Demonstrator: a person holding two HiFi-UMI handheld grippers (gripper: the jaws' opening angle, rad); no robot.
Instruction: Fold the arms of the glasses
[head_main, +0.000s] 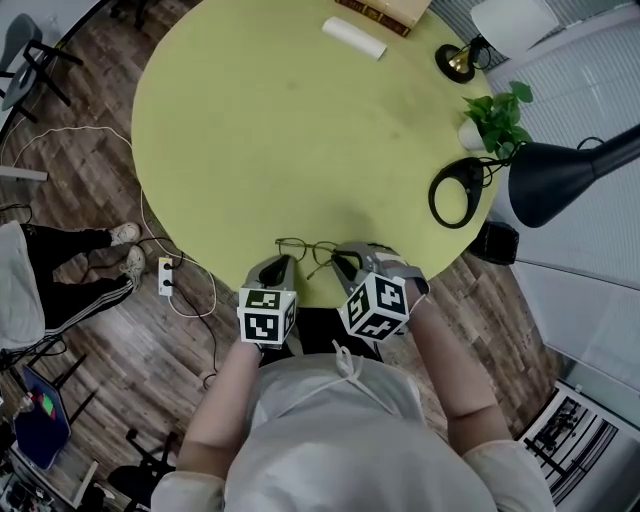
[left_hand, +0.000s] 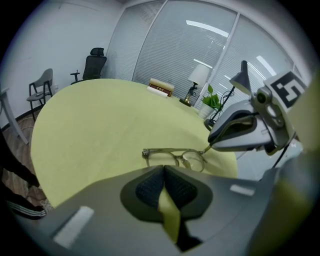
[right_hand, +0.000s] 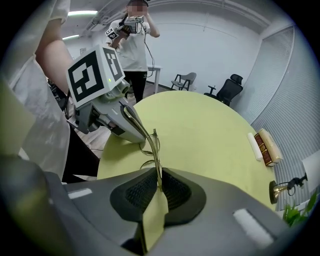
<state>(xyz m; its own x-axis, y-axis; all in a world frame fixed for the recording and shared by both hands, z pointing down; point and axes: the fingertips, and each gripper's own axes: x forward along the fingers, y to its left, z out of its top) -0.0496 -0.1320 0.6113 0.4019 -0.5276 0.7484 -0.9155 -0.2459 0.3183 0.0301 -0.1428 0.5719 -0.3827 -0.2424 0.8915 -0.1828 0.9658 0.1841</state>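
Glasses (head_main: 305, 250) sit at the near edge of the round yellow-green counter (head_main: 250, 120), right in front of the person, btwn the two tools. In the left gripper view the frame front shows w/ both lenses visible.

R tool (right_hand: 159, 182): pads clamped on a thin temple arm of the glasses, which runs up out of the jaws twd the frame.

L tool (left_hand: 164, 172): pads together, nothing seen btwn them; glasses lie just beyond its tips.

In head view both tools point down at the glasses from the near edge, L at the frame's left end, R at its right end.

Far edge of counter: books (head_main: 385, 10) w/ a white roll (head_main: 353, 38) beside them. Right edge: potted plant (head_main: 495, 120) and black lamp (head_main: 560, 175).
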